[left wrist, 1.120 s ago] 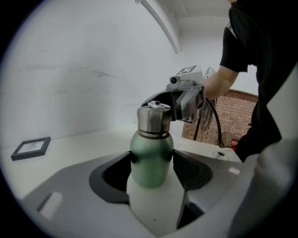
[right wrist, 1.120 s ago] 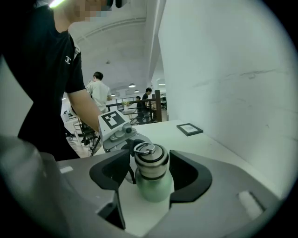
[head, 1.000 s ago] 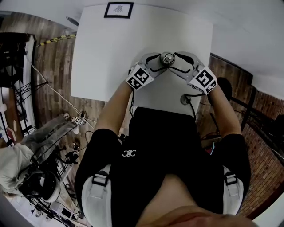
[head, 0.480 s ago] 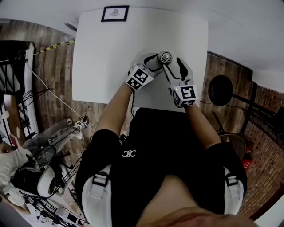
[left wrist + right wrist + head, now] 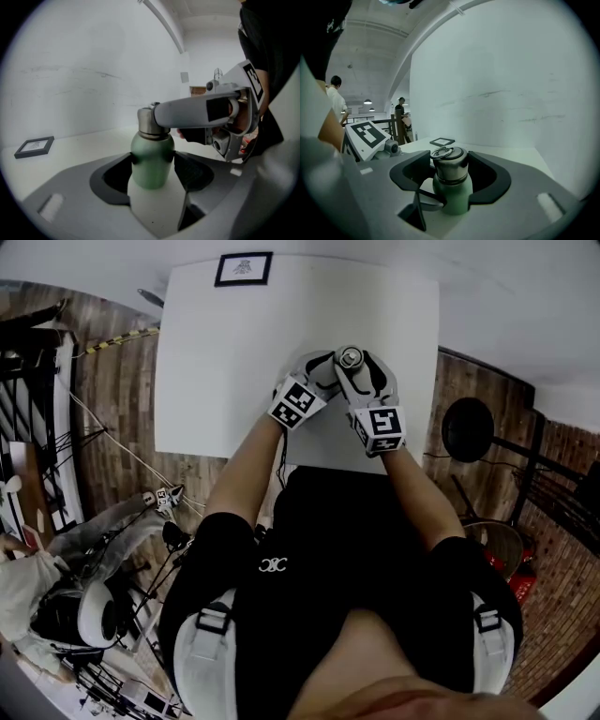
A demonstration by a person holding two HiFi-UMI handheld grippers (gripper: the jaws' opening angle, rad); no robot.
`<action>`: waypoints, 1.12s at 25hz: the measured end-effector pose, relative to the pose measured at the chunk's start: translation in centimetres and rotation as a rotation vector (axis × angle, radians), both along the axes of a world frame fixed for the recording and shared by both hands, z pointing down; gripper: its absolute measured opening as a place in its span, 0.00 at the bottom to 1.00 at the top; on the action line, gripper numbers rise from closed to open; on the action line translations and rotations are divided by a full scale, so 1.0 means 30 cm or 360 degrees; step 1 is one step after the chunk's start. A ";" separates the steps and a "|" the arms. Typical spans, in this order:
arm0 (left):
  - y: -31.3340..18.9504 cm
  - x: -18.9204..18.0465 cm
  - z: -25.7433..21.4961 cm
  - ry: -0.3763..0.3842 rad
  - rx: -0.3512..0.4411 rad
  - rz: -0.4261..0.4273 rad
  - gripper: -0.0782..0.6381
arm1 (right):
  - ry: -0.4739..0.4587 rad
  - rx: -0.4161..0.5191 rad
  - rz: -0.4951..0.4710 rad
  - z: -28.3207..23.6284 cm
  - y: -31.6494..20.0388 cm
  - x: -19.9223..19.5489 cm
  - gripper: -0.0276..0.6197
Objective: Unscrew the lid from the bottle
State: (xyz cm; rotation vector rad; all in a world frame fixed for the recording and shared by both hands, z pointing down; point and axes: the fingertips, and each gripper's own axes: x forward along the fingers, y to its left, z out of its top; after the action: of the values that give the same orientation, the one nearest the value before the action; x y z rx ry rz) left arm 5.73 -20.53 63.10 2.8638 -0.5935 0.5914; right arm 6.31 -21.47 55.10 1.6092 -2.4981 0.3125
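Seen from above, a white table (image 5: 234, 352) fills the upper middle of the head view. A small green bottle (image 5: 453, 199) stands upright on it, a little right of the table's middle, at 12 o'clock from the person's chest. A steel lid (image 5: 148, 121) sits on the bottle's neck, with a wire ring (image 5: 440, 152) lying flat on top. Whether the lid has been loosened cannot be told.

The left gripper (image 5: 152, 169) reaches in from about 8 o'clock of the bottle. Its two dark pads press on the green body from either side, just under the shoulder, so it is clenched on the bottle.

The right gripper (image 5: 450, 165) reaches in from about 5 o'clock, higher up. Its jaws are closed around the steel lid, one pad touching each side. In the left gripper view it shows as a grey bar running from 3 o'clock to the lid.

Each gripper carries a cube with square markers at its rear (the left gripper's cube (image 5: 295, 401) at 7 o'clock of the bottle, the right gripper's cube (image 5: 379, 427) at 5 o'clock).

A framed picture (image 5: 243, 268) lies flat near the table's far edge, at about 11 o'clock from the bottle and well apart from it. Wooden floor (image 5: 103, 427) surrounds the table. In the right gripper view, two people (image 5: 333, 96) stand far off at 10 o'clock.
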 end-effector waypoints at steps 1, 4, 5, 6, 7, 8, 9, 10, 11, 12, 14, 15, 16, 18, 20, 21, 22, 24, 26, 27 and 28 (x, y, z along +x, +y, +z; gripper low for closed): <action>0.000 0.000 -0.001 -0.0001 0.0003 0.0000 0.58 | 0.0021 0.0005 -0.0048 0.000 0.002 -0.001 0.43; -0.001 0.001 0.001 -0.0001 0.0006 0.0003 0.58 | 0.0079 0.0028 -0.0238 0.005 0.010 -0.004 0.43; 0.000 0.001 0.002 0.0000 0.0006 0.0005 0.58 | 0.0089 0.0030 -0.0307 0.007 0.012 -0.004 0.43; 0.001 0.002 0.003 0.0000 0.0005 0.0007 0.58 | 0.0094 0.0028 -0.0379 0.008 0.014 -0.005 0.43; 0.002 0.002 0.003 0.0001 0.0005 0.0010 0.58 | 0.0097 0.0021 -0.0451 0.008 0.016 -0.005 0.43; 0.002 0.002 0.002 0.0001 0.0006 0.0012 0.58 | 0.0099 0.0011 -0.0518 0.008 0.016 -0.005 0.43; 0.001 0.002 0.001 0.0001 0.0006 0.0014 0.58 | 0.0103 0.0001 -0.0578 0.006 0.016 -0.006 0.43; 0.001 0.002 0.000 0.0001 0.0007 0.0015 0.58 | 0.0109 -0.0008 -0.0629 0.004 0.016 -0.006 0.43; 0.000 0.002 -0.001 0.0002 0.0008 0.0016 0.58 | 0.0115 -0.0014 -0.0672 0.003 0.016 -0.006 0.43; -0.001 0.002 -0.002 0.0003 0.0010 0.0016 0.58 | 0.0119 -0.0016 -0.0706 0.001 0.016 -0.005 0.43; 0.000 0.004 -0.002 0.0004 0.0015 0.0016 0.58 | 0.0119 -0.0009 -0.0744 -0.006 0.018 -0.001 0.43; 0.001 0.005 -0.002 0.0005 0.0017 0.0016 0.58 | 0.0110 0.0000 -0.0751 -0.013 0.019 0.000 0.43; 0.003 0.005 -0.003 0.0008 0.0019 0.0015 0.58 | 0.0095 0.0010 -0.0751 -0.023 0.020 0.000 0.43; 0.003 0.004 -0.002 0.0013 0.0021 0.0010 0.58 | 0.0059 0.0034 -0.0739 -0.049 0.020 -0.004 0.43; 0.000 0.002 -0.002 0.0016 0.0016 -0.0002 0.58 | 0.0032 0.0063 -0.0709 -0.079 0.018 -0.005 0.43; -0.002 0.001 -0.001 0.0012 0.0010 -0.0010 0.58 | 0.0019 0.0079 -0.0686 -0.095 0.017 -0.001 0.43; -0.003 0.000 0.000 0.0006 0.0003 -0.0020 0.59 | 0.0006 0.0093 -0.0658 -0.112 0.016 0.005 0.43; 0.000 -0.002 0.001 -0.0005 -0.0011 -0.0048 0.59 | -0.0012 0.0116 -0.0589 -0.147 0.018 0.025 0.43; 0.004 -0.006 -0.003 -0.0007 -0.0012 -0.0086 0.59 | -0.0011 0.0133 -0.0511 -0.177 0.020 0.051 0.43; 0.006 -0.011 -0.008 -0.0004 -0.0006 -0.0106 0.59 | -0.0007 0.0143 -0.0473 -0.189 0.021 0.064 0.43; 0.007 -0.020 -0.014 0.0003 0.0002 -0.0126 0.59 | -0.0004 0.0154 -0.0435 -0.199 0.021 0.075 0.43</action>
State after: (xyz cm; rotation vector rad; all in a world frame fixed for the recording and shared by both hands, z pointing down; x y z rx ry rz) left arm 5.14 -20.32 62.67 2.8265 -0.7040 0.5760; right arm 8.56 -20.85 49.13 1.2729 -2.7283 0.1606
